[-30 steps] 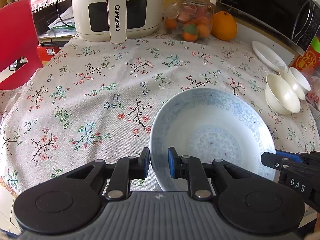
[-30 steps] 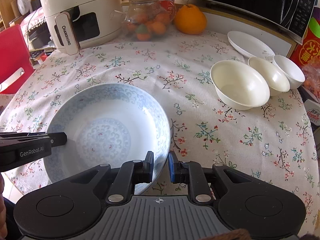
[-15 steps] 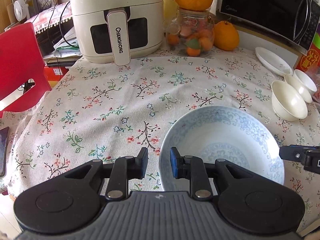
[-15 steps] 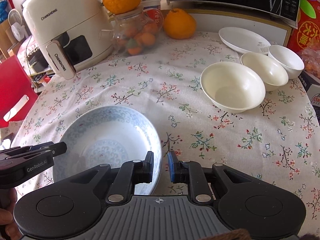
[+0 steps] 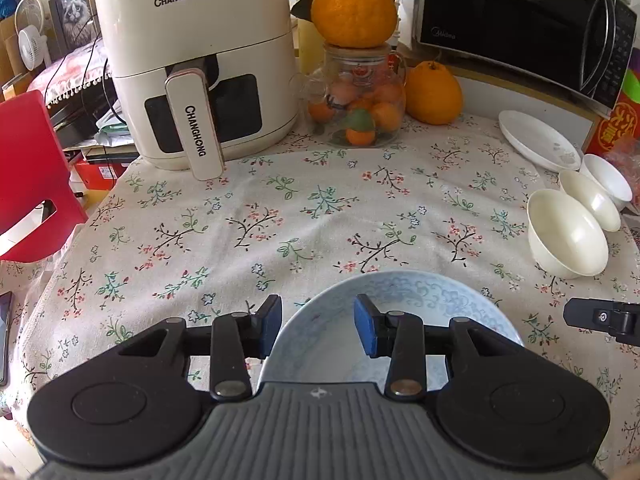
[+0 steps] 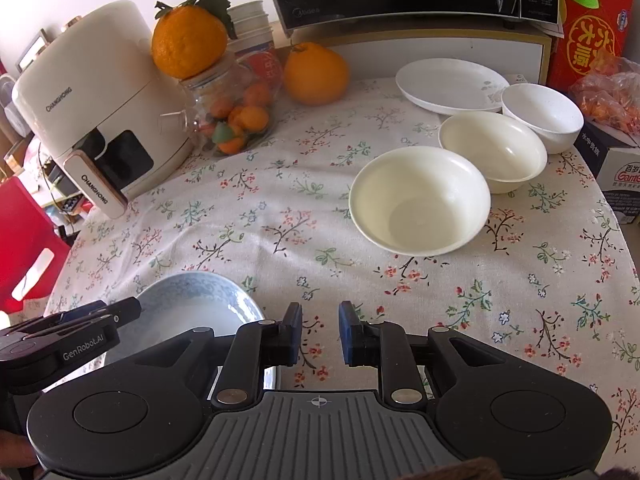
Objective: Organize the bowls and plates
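Note:
A blue-patterned plate (image 5: 404, 312) lies on the floral tablecloth near the front edge; it also shows in the right wrist view (image 6: 192, 304). My left gripper (image 5: 318, 326) is open and empty, above the plate's near left rim. My right gripper (image 6: 319, 330) is open and empty, just right of the plate. Three white bowls stand in a row at the right: a large one (image 6: 420, 200), a middle one (image 6: 492, 150) and a small one (image 6: 542, 114). A white plate (image 6: 452, 84) lies behind them.
A white air fryer (image 5: 196, 60) stands at the back left. A glass jar of small oranges (image 5: 360, 100) with a big orange on top, another orange (image 5: 434, 92) and a microwave (image 5: 520, 28) line the back. A red chair (image 5: 28, 176) stands left of the table.
Both grippers have pulled back and up from the blue plate, which now lies low in both views. Both grippers' fingers have spread wider, the left most.

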`<control>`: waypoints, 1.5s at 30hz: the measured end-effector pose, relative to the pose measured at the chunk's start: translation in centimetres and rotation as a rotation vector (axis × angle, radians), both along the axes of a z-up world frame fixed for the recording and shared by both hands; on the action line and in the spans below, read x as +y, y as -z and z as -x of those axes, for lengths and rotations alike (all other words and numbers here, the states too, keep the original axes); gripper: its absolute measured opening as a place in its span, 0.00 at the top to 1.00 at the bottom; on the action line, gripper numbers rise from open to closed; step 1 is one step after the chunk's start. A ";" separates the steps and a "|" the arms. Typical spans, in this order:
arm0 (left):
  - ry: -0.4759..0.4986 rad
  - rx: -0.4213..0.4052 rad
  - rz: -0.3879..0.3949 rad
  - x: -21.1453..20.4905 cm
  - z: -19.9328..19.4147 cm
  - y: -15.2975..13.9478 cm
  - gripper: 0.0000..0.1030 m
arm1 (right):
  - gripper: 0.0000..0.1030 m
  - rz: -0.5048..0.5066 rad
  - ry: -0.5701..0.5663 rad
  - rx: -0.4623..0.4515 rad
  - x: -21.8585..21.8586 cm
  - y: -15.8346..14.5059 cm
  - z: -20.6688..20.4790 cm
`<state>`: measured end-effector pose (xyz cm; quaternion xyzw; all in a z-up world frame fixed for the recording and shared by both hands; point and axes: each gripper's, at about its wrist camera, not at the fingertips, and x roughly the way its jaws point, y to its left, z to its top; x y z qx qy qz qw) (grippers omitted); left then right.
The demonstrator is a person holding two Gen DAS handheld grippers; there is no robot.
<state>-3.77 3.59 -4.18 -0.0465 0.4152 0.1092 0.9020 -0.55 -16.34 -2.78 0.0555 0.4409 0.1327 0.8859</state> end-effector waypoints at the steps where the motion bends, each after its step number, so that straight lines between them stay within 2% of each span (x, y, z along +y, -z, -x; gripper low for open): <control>1: 0.007 0.001 0.002 -0.4 -0.3 0.0 0.61 | 0.79 -0.007 0.011 -0.003 -0.5 -0.1 -0.3; 4: 0.042 -0.004 0.010 -1.8 -1.5 -0.3 0.55 | 0.70 -0.017 0.041 -0.013 -1.9 -0.4 -1.0; 9: 0.076 -0.006 0.035 -3.4 -3.4 -0.5 0.48 | 0.62 -0.033 0.102 -0.011 -4.9 -0.5 -2.3; 11: 0.080 0.000 0.049 -3.8 -4.2 -0.6 0.42 | 0.53 -0.058 0.137 -0.003 -6.5 -0.6 -2.8; 15: 0.096 0.014 0.088 -4.8 -6.6 -1.0 0.41 | 0.50 -0.117 0.199 -0.010 -9.3 -1.2 -3.9; 18: 0.116 -0.007 0.110 -5.6 -8.8 -2.0 0.35 | 0.50 -0.158 0.233 -0.040 -11.1 -2.2 -5.1; 20: 0.124 -0.005 0.150 -6.3 -10.7 -2.4 0.34 | 0.48 -0.178 0.252 -0.061 -12.2 -3.0 -6.4; 24: 0.120 0.004 0.226 -7.9 -15.0 -2.4 0.34 | 0.48 -0.253 0.297 -0.099 -14.9 -4.8 -10.2; 27: 0.108 0.012 0.259 -9.3 -18.3 -1.8 0.36 | 0.48 -0.312 0.315 -0.086 -17.6 -5.4 -14.0; 30: 0.084 0.030 0.308 -10.4 -21.4 -1.0 0.39 | 0.48 -0.296 0.334 -0.082 -19.4 -5.3 -17.7; 37: 0.047 0.015 0.399 -12.1 -27.1 0.6 0.44 | 0.48 -0.250 0.322 -0.067 -21.4 -3.5 -25.1; 39: 0.032 0.024 0.419 -12.3 -28.2 1.5 0.48 | 0.50 -0.243 0.303 -0.079 -21.5 -3.0 -26.8; 41: 0.024 0.033 0.430 -12.5 -29.1 2.4 0.51 | 0.57 -0.230 0.292 -0.083 -21.4 -2.4 -28.3; 45: 0.014 0.053 0.435 -13.0 -30.6 4.0 0.59 | 0.68 -0.220 0.270 -0.047 -20.6 -0.3 -31.1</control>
